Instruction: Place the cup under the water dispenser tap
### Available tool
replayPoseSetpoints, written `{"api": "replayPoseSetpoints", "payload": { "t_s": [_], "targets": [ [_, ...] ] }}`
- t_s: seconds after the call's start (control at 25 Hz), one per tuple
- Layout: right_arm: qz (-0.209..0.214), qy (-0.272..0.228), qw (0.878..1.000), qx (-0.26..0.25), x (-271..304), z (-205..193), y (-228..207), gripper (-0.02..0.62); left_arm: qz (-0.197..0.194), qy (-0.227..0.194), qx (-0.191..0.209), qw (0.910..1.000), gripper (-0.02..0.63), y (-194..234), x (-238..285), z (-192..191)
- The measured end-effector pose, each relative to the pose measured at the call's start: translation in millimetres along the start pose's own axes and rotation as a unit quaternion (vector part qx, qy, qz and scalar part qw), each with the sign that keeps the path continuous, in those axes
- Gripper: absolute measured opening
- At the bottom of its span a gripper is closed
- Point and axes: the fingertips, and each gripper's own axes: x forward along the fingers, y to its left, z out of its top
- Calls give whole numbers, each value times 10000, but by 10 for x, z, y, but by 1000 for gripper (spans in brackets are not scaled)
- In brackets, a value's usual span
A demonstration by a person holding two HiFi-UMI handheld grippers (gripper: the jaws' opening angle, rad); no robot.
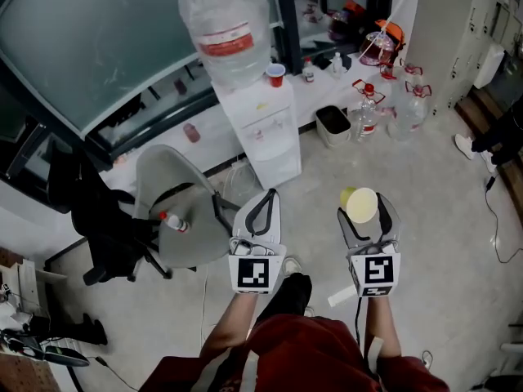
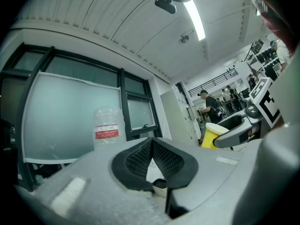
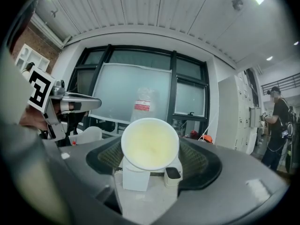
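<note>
With the right hand-held gripper (image 1: 366,212) pinching the yellow cup (image 1: 359,204) between its wide-set jaws and the left hand-held gripper (image 1: 265,202) pressed together on nothing, we judged it best to carry the cup to the water dispenser (image 1: 270,113) well ahead, lining it under the tap (image 1: 261,134).

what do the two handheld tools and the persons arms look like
Both the left tool and right tool have light grey tapering shells lined with black grid-textured pads. Each carries a white cube printed with black square markers at its rear. A thin dark cable hangs from the right one. The person wears a dark red top, forearms bare.
</note>
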Motion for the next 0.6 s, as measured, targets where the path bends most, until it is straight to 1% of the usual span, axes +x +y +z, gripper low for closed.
{"api": "replayPoseSetpoints", "payload": {
  "t_s": [0.2, 0.32, 0.48, 0.6],
  "targets": [
    [145, 26, 9998, -115, 558, 89, -50, 356, 157, 7, -128, 9998, -3, 300, 388, -145],
    [254, 72, 9995, -165, 950, 125, -29, 356, 224, 96, -118, 9996, -3, 537, 628, -289],
    [451, 171, 9986, -208, 1467, 163, 41, 356, 394, 153, -251, 9988, -3, 880, 921, -460],
    [590, 255, 9977, -232, 1832, 157, 100, 356, 505, 291, -291, 9979, -3, 1116, 1108, -623]
  ]
}}
